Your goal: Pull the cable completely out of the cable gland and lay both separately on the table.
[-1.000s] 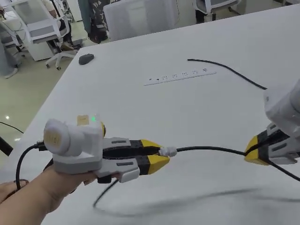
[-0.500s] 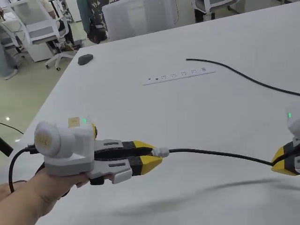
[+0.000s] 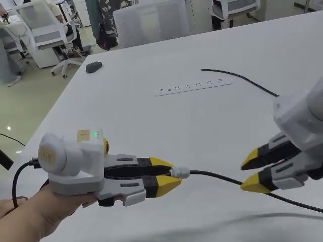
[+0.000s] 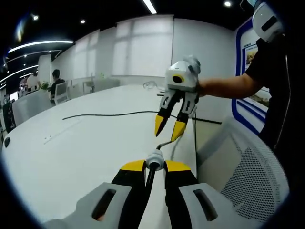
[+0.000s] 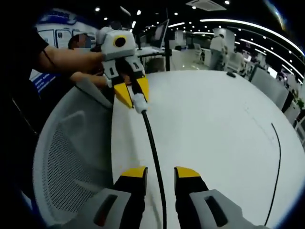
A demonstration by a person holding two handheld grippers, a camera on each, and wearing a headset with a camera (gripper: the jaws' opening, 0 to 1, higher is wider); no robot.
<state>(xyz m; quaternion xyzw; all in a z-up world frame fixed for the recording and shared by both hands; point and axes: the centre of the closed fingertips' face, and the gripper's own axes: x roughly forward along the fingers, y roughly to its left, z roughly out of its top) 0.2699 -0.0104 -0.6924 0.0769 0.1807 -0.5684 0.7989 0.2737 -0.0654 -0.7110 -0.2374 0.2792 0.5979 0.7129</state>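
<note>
**Head view.**
- Left claw [image 3: 171, 174]: I am clamping it on the cable gland [image 3: 180, 173], just above the table [image 3: 151, 126].
- Right claw [image 3: 244, 176]: I am holding it wide and gripping nothing.
- Cable [image 3: 217, 176]: it is running out of the gland, past my right claw and off to the lower right. It is not yet out of the gland.

**Left gripper view.**
- The gland [image 4: 154, 159] is sitting pinched at my left tips.
- My right claw [image 4: 167, 133] is hanging open beyond it, near the cable.

**Right gripper view.**
- The cable [image 5: 152, 143] is passing between my open jaws.
- I am judging the good move to be closing on the cable fairly near the gland.
- Then I would pull straight along its line while the left claw is holding firm, so nothing kinks or slips.

**Surface and room.**
- The table is white, smooth and broad.
- A power strip [image 3: 194, 84], a mouse [image 3: 93, 66] and a second black cable [image 3: 242, 78] are lying well apart from the work.
- Office chairs [image 3: 45, 25] are standing beyond the far edge.
- A mesh chair [image 5: 71, 152] is sitting just beside the near one.
</note>
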